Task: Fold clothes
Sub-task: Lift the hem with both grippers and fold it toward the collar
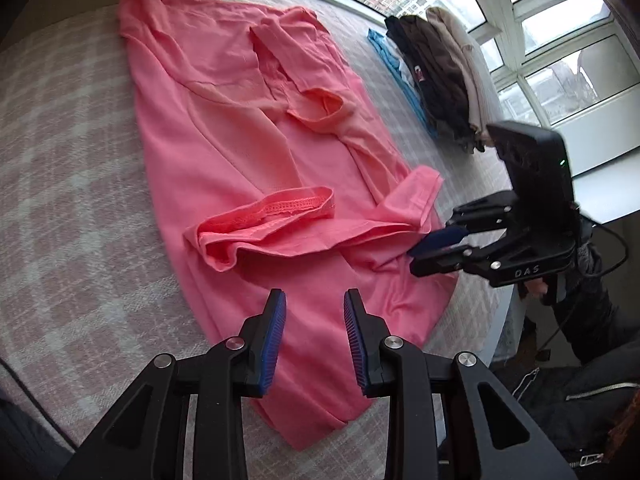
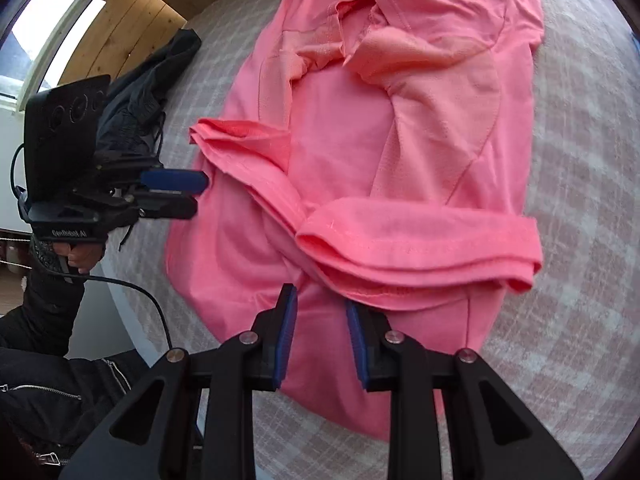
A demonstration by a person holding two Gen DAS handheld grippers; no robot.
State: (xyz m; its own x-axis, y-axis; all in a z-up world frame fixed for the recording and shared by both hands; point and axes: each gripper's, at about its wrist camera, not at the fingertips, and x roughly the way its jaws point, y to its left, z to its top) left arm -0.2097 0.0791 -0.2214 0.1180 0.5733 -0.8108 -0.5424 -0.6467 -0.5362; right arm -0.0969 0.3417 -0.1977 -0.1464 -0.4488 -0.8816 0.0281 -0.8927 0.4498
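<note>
A pink shirt (image 1: 248, 152) lies spread on a pale checked cloth surface (image 1: 60, 184), both sleeves folded in over its body; it also shows in the right wrist view (image 2: 360, 152). My left gripper (image 1: 314, 312) is open and empty, hovering over the shirt's lower part. It also shows in the right wrist view (image 2: 188, 194), beside the shirt's edge. My right gripper (image 2: 320, 308) is open and empty, over the shirt's lower part by a folded sleeve (image 2: 420, 248). In the left wrist view the right gripper (image 1: 436, 248) sits at the shirt's right edge.
A stack of folded clothes (image 1: 440, 76), dark, brown and beige with a blue piece under it, lies far right by the window (image 1: 560, 60). A dark garment (image 2: 148, 84) lies at the surface's edge. Cables (image 2: 132, 292) hang from the grippers.
</note>
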